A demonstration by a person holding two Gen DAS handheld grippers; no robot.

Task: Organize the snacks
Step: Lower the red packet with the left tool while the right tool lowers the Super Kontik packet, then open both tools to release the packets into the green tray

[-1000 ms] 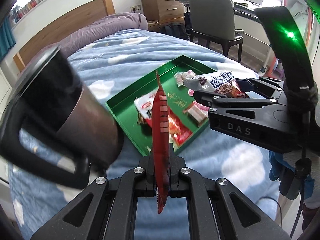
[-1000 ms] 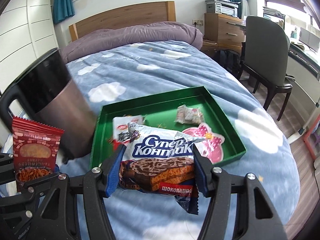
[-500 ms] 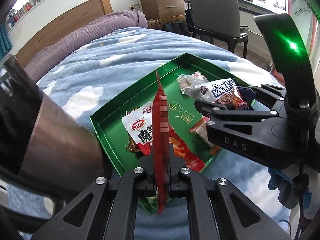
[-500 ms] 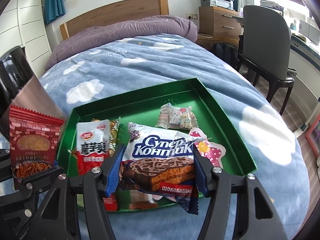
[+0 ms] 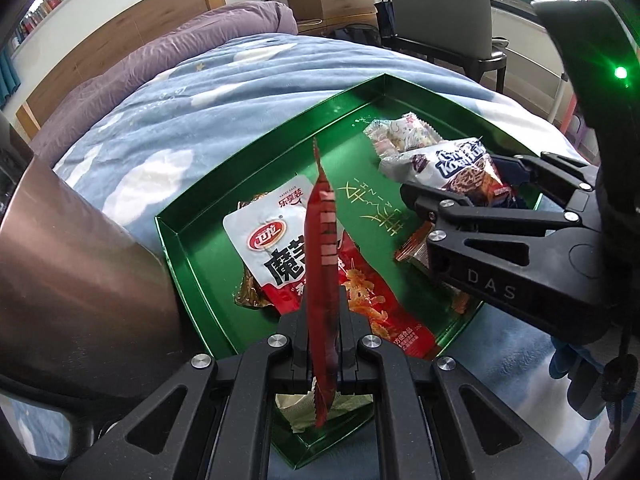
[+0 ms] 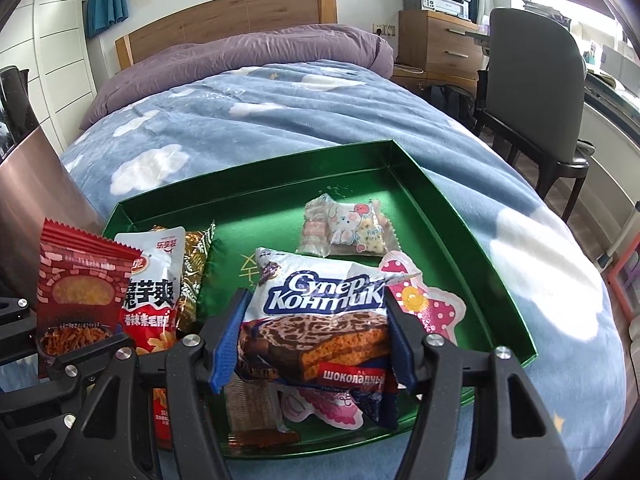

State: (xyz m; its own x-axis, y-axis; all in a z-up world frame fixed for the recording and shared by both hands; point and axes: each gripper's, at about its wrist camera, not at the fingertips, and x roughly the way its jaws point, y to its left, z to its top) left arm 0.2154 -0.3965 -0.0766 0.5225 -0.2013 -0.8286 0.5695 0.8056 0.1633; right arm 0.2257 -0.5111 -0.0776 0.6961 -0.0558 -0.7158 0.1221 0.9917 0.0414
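Over the near half of the green tray (image 6: 460, 216), which lay on the blue cloud-print blanket (image 6: 304, 120), both grippers hung with a snack apiece. Clamped almost fully together, the left gripper (image 5: 322, 344) pinched a thin red packet (image 5: 322, 264) edge-on, above the tray's near left part. With its jaws set wide, the right gripper (image 6: 310, 344) pressed its blue pads against the two sides of a chocolate wafer pack (image 6: 320, 320), above the tray's near right part.

Several snacks lay in the tray already: a white-and-red pouch (image 6: 154, 280) at the left, a small bunny-print packet (image 6: 352, 230) toward the far side, a pink polka-dot packet (image 6: 424, 304) at the right, and a long red bag (image 5: 376, 304) near the front. Judging from this, much of the gathering looked done; the two held packs were not yet set down, and releasing them into the tray seemed to be what remained. A dark brown container (image 5: 76, 264) stood just beside the tray's left edge.
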